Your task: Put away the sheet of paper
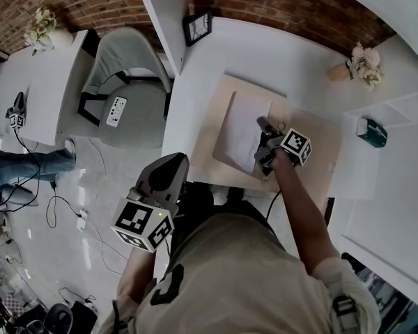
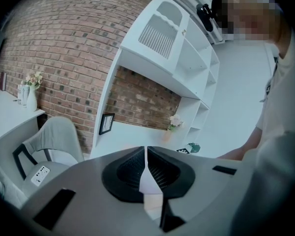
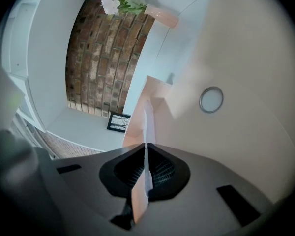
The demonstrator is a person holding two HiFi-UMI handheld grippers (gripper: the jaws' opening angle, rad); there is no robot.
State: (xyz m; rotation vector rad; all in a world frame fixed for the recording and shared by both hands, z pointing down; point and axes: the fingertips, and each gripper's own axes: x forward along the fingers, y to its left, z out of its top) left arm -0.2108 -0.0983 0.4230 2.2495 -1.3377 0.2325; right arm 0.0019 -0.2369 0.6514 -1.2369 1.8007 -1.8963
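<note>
- The sheet of paper (image 1: 242,131) is lying on a beige mat (image 1: 313,145) on the white desk (image 1: 265,54). Its right edge is rising a little where it is being pinched.
- The right gripper (image 1: 262,125) is holding this edge. In the right gripper view its jaws are pressing together on the thin sheet (image 3: 146,122), which is passing edge-on through the middle of the gripper (image 3: 145,146).
- The left gripper (image 1: 175,162) is hanging low near the person's body, beside the desk and well apart from the paper. In the left gripper view its jaws are meeting at the tips with nothing between them (image 2: 146,151).
- I am judging that the step in hand is lifting the paper off the mat, so the task is only starting.
- To do it well, the right gripper should be rising slowly and a little toward the free side, so the sheet is peeling up and not dragging or folding.
- The grip is sitting only on the border, so a fast swing could be tearing the sheet or letting it slide out.
- If the paper is drooping too much, the left gripper could be supporting the opposite edge.
- Where the paper should be going, I cannot tell from these views.
</note>
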